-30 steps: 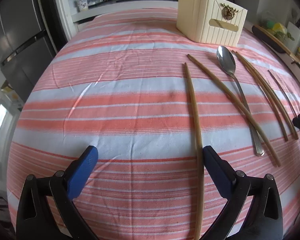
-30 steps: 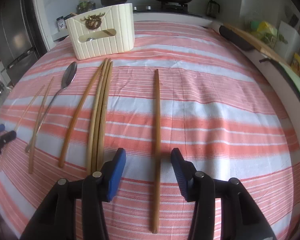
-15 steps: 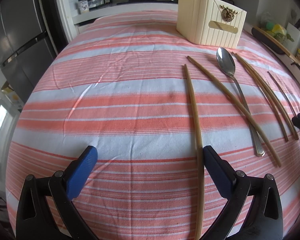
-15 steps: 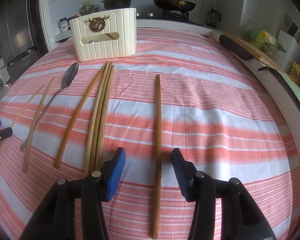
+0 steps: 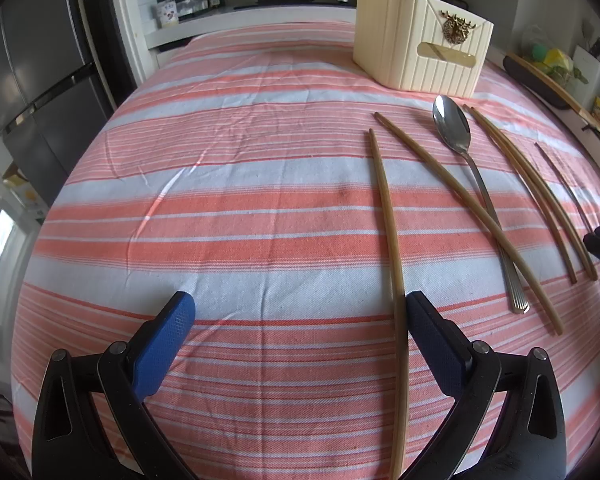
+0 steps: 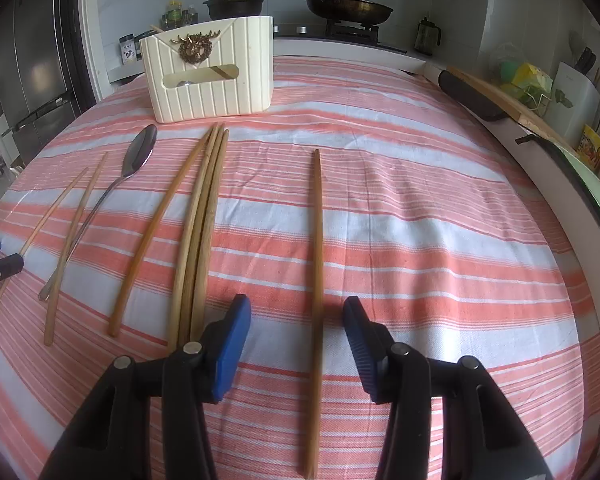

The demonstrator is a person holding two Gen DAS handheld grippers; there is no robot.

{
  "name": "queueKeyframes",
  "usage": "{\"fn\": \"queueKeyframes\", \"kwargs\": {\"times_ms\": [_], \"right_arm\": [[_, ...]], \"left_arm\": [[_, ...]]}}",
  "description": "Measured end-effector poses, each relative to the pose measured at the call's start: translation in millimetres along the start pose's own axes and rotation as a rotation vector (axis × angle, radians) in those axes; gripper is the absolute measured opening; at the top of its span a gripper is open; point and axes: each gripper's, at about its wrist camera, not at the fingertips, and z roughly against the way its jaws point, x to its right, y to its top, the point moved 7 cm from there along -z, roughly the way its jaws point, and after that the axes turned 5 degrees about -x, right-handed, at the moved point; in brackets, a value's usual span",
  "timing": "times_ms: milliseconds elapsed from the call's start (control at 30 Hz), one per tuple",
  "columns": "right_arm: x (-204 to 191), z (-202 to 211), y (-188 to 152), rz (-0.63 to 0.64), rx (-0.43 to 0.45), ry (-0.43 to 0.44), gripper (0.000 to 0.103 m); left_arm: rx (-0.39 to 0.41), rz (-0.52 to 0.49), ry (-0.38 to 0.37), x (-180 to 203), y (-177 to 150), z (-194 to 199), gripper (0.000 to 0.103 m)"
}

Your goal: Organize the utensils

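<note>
Chopstick lies between parted right hand-held gripper pads.

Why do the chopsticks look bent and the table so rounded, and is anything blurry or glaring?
Left wrist view: the fisheye lens bows the chopstick and bulges the striped tablecloth; the corners go dark. Right wrist view: the same bulge, with soft daylight, faint shadows, mild glare on the spoon; everything is reasonably sharp.

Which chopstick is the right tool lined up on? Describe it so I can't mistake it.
Start at the cream holder on the striped cloth. The utensils lie in a row before it. It's the lone chopstick farthest right, apart from the bundle, running between the right tool's open jaws.
</note>
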Motion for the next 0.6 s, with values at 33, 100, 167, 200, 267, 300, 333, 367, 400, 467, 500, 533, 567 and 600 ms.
{"fn": "queueKeyframes", "kwargs": {"times_ms": [33, 100, 167, 200, 267, 300, 333, 367, 400, 467, 500, 533, 567, 600], "right_arm": [[0.1, 0.0, 0.0, 0.000, 0.000, 0.000, 0.049], [-0.2, 0.0, 0.0, -0.001, 0.000, 0.001, 0.049], [-0.3, 0.1, 0.0, -0.002, 0.001, 0.002, 0.049], [-0.5, 0.1, -0.1, -0.001, 0.001, 0.001, 0.049], [-0.6, 0.2, -0.2, -0.002, 0.001, 0.002, 0.049], [-0.3, 0.1, -0.1, -0.003, 0.001, 0.004, 0.049], [-0.1, 0.2, 0.0, -0.004, 0.001, 0.005, 0.049], [0.1, 0.2, 0.3, -0.005, 0.001, 0.007, 0.049], [0.3, 0.2, 0.5, -0.005, 0.000, 0.006, 0.049], [0.9, 0.4, 0.4, -0.008, -0.004, 0.011, 0.049], [1.3, 0.3, 0.7, -0.008, -0.010, 0.013, 0.049], [1.3, 0.4, 1.1, 0.000, -0.024, 0.014, 0.049], [1.3, 0.3, 1.7, 0.010, -0.041, 0.018, 0.049], [1.9, 0.0, 2.7, 0.019, -0.069, 0.029, 0.049]], "left_arm": [[0.000, 0.000, -0.001, 0.0, 0.0, -0.1, 0.103], [-0.002, 0.002, -0.004, 0.2, -0.2, 0.0, 0.103], [-0.002, 0.004, -0.004, 0.4, 0.2, 0.6, 0.103], [-0.002, 0.004, -0.005, 0.4, 0.2, 0.7, 0.103], [-0.002, 0.004, -0.005, 0.6, 0.0, 0.7, 0.103], [-0.004, 0.003, -0.006, 1.0, -0.1, 0.9, 0.103], [-0.003, 0.004, -0.005, 1.0, -0.2, 0.7, 0.103], [-0.006, 0.003, -0.007, 1.3, 0.1, 0.6, 0.103], [-0.013, 0.000, -0.009, 1.6, 0.8, 0.2, 0.103], [-0.033, -0.008, -0.016, 2.2, 3.2, -1.1, 0.103], [-0.051, -0.018, -0.024, 3.4, 4.8, -1.8, 0.103], [-0.062, -0.026, -0.031, 3.9, 5.9, -2.2, 0.103], [-0.074, -0.038, -0.042, 5.2, 7.3, -2.6, 0.103], [-0.085, -0.053, -0.058, 7.6, 9.2, -3.1, 0.102]]}}
